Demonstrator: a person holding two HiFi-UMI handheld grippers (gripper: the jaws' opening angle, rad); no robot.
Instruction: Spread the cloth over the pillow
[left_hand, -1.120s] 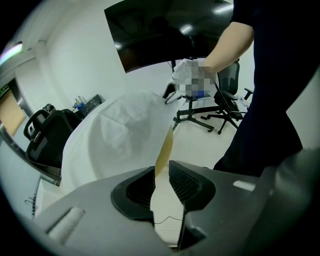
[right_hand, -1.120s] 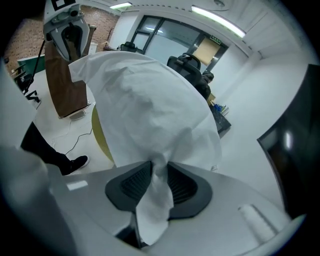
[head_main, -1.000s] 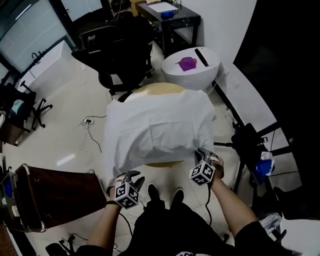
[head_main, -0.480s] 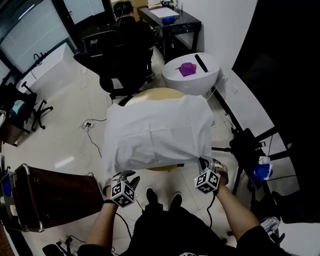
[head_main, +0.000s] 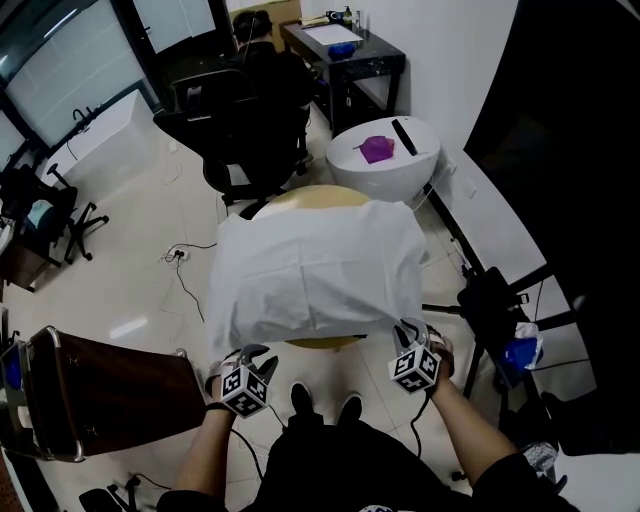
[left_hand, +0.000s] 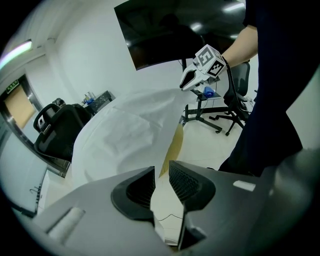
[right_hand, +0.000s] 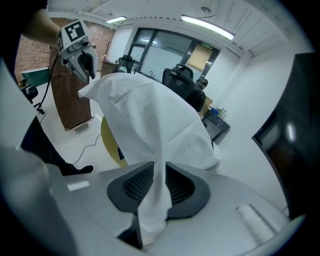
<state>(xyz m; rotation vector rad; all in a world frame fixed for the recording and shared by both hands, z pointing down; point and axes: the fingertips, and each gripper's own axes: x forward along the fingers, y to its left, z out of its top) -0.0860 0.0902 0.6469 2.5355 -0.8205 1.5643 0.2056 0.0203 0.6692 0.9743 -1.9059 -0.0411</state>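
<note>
- The cloth (head_main: 315, 268) is seen draped over a bulge on the round yellow table (head_main: 318, 195); the pillow is judged to be that bulge, being wholly covered and not visible itself.
- The cloth lies ahead of both sets of jaws, away from the person; its long axis runs left to right across the person, so the near edge spans from one gripper to the other.
- The left gripper (head_main: 250, 358) is placed at the near left corner; its jaws are nearly together, with a thin edge of cloth caught between the pads, as far as can be told.
- The right gripper (head_main: 408, 330) is placed at the near right corner; its jaws have just been opening, yet a bunched tail of cloth is still seen filling the gap, and the pads appear to press on it.
- Neither hand is nearer; both are set just off the table's near rim, level with each other, so an even pull or release on both corners is judged to be what the coming move turns on.
- Counted: one cloth; one pillow, inferred; two grippers; one yellow table; one white round table (head_main: 395, 170) well beyond, bearing one purple item (head_main: 377, 149).
</note>
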